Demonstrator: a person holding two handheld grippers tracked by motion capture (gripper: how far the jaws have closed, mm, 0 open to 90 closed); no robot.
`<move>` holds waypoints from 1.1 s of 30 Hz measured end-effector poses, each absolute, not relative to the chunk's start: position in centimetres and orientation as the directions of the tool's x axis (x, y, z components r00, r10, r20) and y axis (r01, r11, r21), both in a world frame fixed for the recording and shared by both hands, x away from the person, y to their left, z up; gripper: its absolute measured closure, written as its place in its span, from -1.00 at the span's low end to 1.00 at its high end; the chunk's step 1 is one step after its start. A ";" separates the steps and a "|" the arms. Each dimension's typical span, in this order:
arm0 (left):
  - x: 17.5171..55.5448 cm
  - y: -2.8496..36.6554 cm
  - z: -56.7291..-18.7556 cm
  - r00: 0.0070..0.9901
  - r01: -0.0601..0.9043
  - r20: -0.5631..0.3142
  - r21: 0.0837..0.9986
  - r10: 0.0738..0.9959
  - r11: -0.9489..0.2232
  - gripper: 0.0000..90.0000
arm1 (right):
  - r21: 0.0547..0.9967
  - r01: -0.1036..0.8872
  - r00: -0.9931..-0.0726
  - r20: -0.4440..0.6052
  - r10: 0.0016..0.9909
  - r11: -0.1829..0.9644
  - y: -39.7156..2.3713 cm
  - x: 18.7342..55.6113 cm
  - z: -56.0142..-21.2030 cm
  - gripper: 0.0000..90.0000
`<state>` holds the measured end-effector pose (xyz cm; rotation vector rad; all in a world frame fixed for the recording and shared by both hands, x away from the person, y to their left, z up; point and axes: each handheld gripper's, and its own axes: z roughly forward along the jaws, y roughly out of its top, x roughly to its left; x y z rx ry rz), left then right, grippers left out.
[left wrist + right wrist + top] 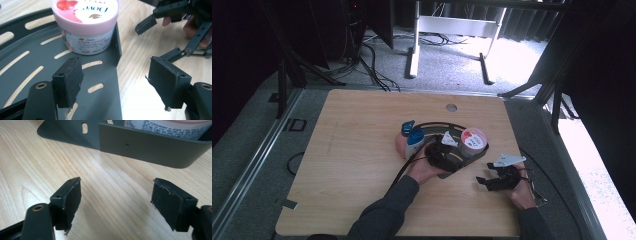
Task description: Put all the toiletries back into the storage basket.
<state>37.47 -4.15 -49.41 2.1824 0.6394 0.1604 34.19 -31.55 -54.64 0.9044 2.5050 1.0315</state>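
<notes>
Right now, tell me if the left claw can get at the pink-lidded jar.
Probably yes. The left claw is open and empty over the dark tray, and the pink-lidded jar stands upright just ahead with nothing between them.

Daylight glare on floor (507, 55) upper right, dark surround; close views soft, evenly lit.

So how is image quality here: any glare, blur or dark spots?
High view: floor beyond the table is blown out, edges dark, left gripper murky. Left gripper view: jar sharp, near pads soft. Right gripper view: glare on the wood by the tray.
</notes>
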 end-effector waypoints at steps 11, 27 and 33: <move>36.2 -2.6 -47.5 0.883 0.352 -0.084 0.769 0.462 -0.533 -0.15 | 0.736 0.448 -0.741 -0.012 0.671 0.508 -31.4 33.2 -55.0 -0.45; 35.2 -2.0 -46.3 0.893 0.353 -0.106 0.769 0.438 -0.533 -0.04 | 0.734 0.444 -0.746 -0.014 0.665 0.514 -31.4 32.8 -55.9 -0.46; 35.0 -1.9 -46.0 0.898 0.347 -0.111 0.773 0.426 -0.531 0.01 | 0.728 0.447 -0.754 -0.006 0.657 0.520 -31.4 32.9 -55.9 -0.54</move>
